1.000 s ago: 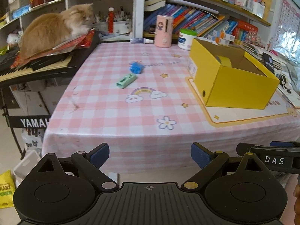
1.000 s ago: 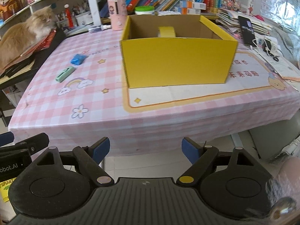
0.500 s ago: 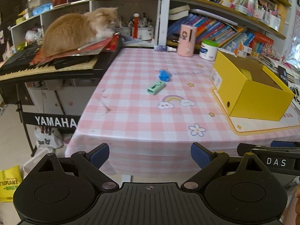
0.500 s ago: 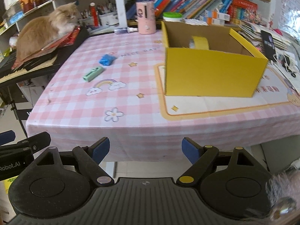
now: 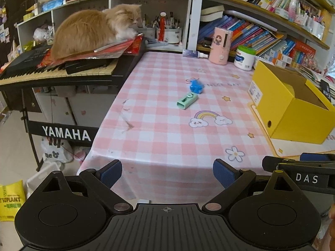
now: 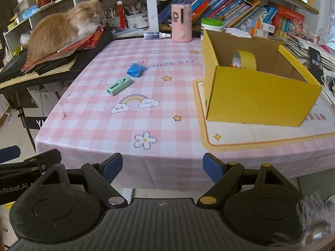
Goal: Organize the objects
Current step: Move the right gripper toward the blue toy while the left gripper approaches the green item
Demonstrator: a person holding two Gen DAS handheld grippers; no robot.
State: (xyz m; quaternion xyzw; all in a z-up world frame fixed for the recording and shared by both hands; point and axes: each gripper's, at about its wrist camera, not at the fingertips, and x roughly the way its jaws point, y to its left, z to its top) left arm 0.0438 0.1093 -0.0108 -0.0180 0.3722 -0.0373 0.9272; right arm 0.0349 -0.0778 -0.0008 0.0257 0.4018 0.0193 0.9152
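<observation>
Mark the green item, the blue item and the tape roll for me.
green item (image 6: 119, 86), right wrist view, middle of its top face.
blue item (image 6: 135, 70), right wrist view, centre of its crumpled body.
tape roll (image 6: 247, 59), right wrist view, outer yellow band, inside the yellow box (image 6: 261, 98).

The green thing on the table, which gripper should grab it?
Probably left. The green case lies almost straight ahead of the open left gripper; it lies off to the left of the right gripper.
</observation>
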